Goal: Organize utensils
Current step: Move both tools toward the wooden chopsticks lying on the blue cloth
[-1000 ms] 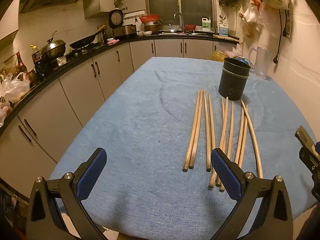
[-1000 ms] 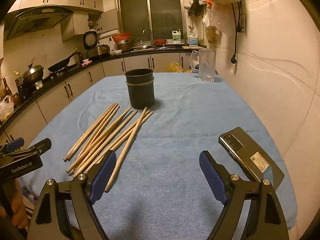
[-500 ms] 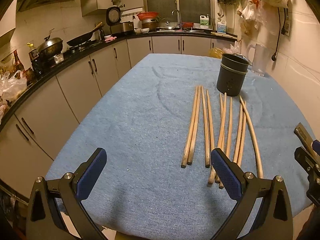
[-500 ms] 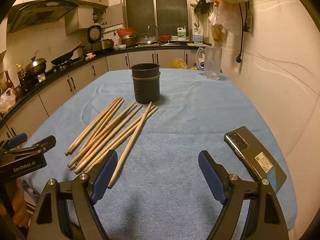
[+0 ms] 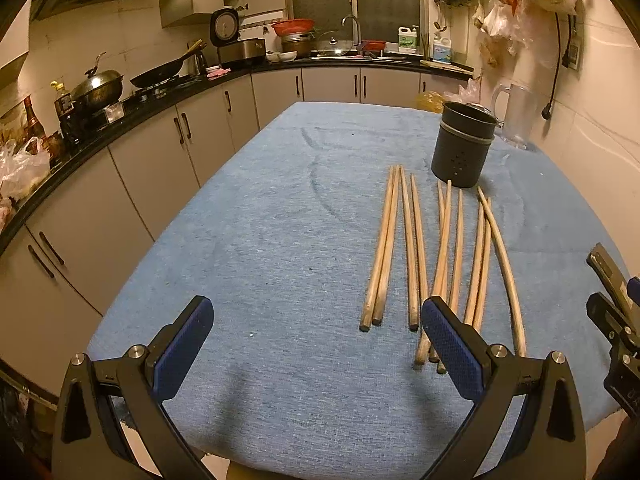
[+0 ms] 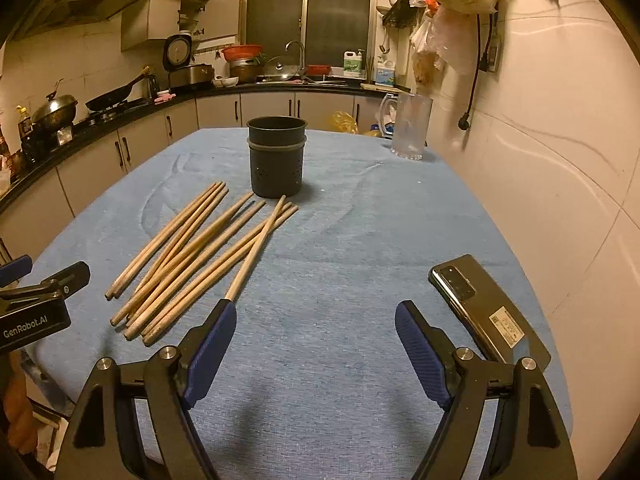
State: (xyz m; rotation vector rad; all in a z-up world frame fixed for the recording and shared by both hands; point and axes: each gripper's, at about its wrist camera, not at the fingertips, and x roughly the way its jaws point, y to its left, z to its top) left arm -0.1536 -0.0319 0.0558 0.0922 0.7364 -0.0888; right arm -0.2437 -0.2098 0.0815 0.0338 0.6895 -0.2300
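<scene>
Scene: A kitchen table (image 6: 360, 248) under a blue cloth, wooden chopsticks (image 6: 200, 256) fanned out flat across it.
Holder: A dark perforated utensil holder (image 6: 277, 157) stood upright just beyond the chopsticks' far tips, nothing showing above its rim.
Left gripper (image 5: 316, 344): Jaws spread wide, gripping nothing, poised over the table's near edge with its right finger in front of the chopsticks' near ends.
Right gripper (image 6: 316, 344): Equally wide and empty, just right of the pile.
Bystanders: A phone (image 6: 480, 304) lay near the right edge; a clear jug (image 6: 412, 126) stood at the far side.
Progress: By appearances, barely begun — every visible chopstick lay on the cloth, none in the holder.
</scene>
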